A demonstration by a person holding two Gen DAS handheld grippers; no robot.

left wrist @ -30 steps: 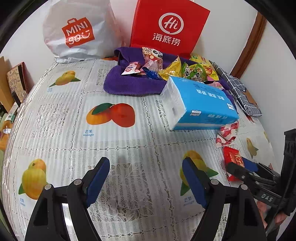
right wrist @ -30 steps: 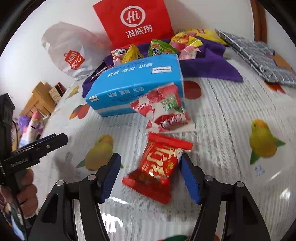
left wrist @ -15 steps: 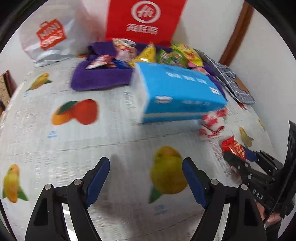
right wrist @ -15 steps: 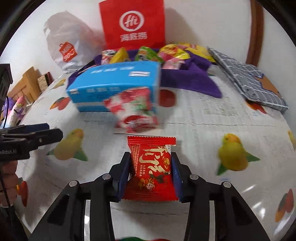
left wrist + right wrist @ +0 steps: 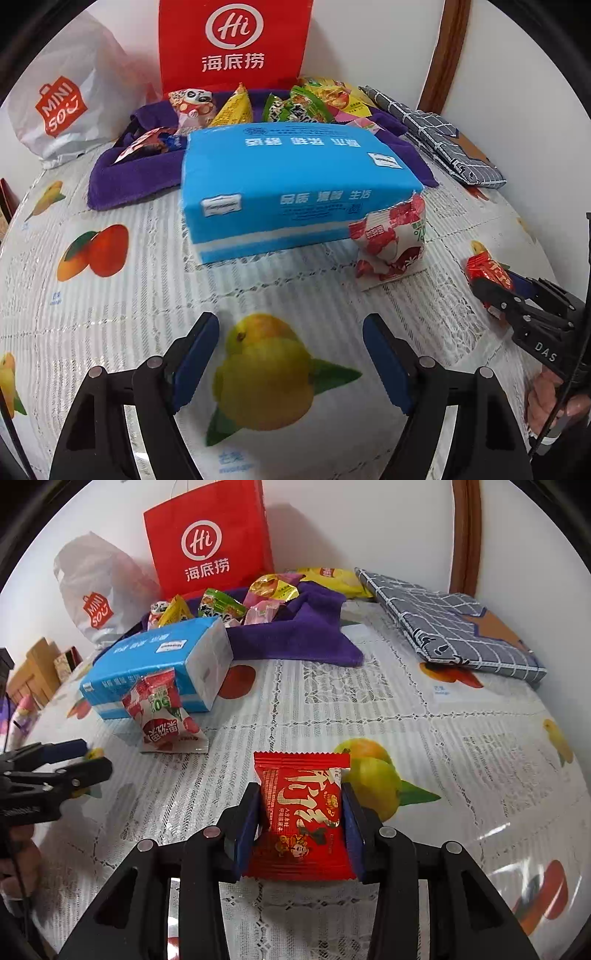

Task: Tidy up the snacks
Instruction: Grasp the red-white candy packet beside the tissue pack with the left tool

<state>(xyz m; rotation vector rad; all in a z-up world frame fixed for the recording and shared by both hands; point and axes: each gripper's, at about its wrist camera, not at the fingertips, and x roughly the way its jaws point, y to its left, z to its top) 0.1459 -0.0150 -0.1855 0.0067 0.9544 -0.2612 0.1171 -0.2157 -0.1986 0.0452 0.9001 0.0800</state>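
Observation:
My right gripper (image 5: 301,821) is shut on a red snack packet (image 5: 303,812) and holds it just above the tablecloth; the packet also shows at the right edge of the left wrist view (image 5: 487,267). My left gripper (image 5: 290,354) is open and empty over a printed yellow fruit. A red-and-white snack packet (image 5: 391,240) leans on the blue tissue pack (image 5: 291,184); it also shows in the right wrist view (image 5: 162,716). Several snack packets (image 5: 295,107) lie on a purple towel (image 5: 122,177) at the back.
A red paper bag (image 5: 232,44) and a white Miniso bag (image 5: 59,107) stand against the back wall. A grey checked folded cloth (image 5: 454,627) lies at the back right. The table has a fruit-print cloth (image 5: 461,738). Boxes (image 5: 37,668) stand off the left edge.
My right gripper closed on the red packet and lifted it slightly. My left gripper swung right, closer to the tissue pack, and stays open.

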